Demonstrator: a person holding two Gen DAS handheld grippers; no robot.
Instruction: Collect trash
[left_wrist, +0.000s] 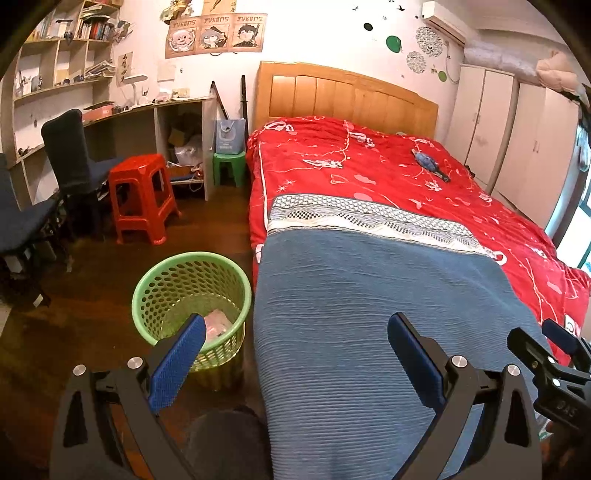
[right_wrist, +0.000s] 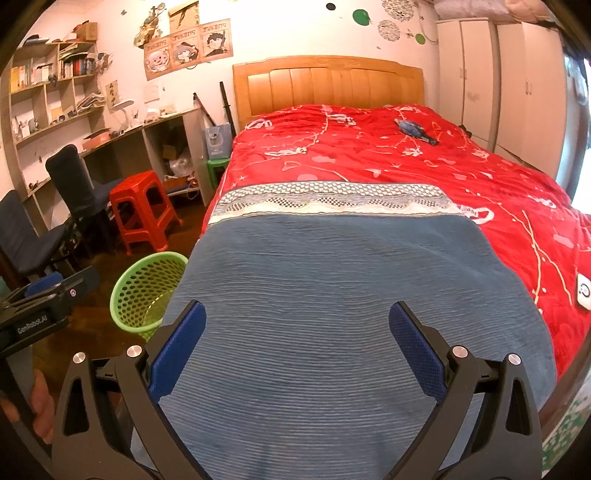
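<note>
A green mesh waste basket (left_wrist: 192, 295) stands on the floor beside the bed's foot, with a pink wrapper (left_wrist: 216, 323) lying inside; it also shows in the right wrist view (right_wrist: 147, 291). A crumpled blue wrapper (left_wrist: 430, 164) lies far up on the red quilt, also in the right wrist view (right_wrist: 415, 131). My left gripper (left_wrist: 295, 328) is open and empty, over the blue blanket's left edge by the basket. My right gripper (right_wrist: 297, 319) is open and empty above the blue blanket (right_wrist: 332, 295).
A red stool (left_wrist: 142, 195), a green stool (left_wrist: 229, 166) with a bag, dark chairs (left_wrist: 74, 155) and a desk with shelves stand at the left. Wardrobes (right_wrist: 517, 92) line the right wall. A white device (right_wrist: 583, 295) lies at the quilt's right edge.
</note>
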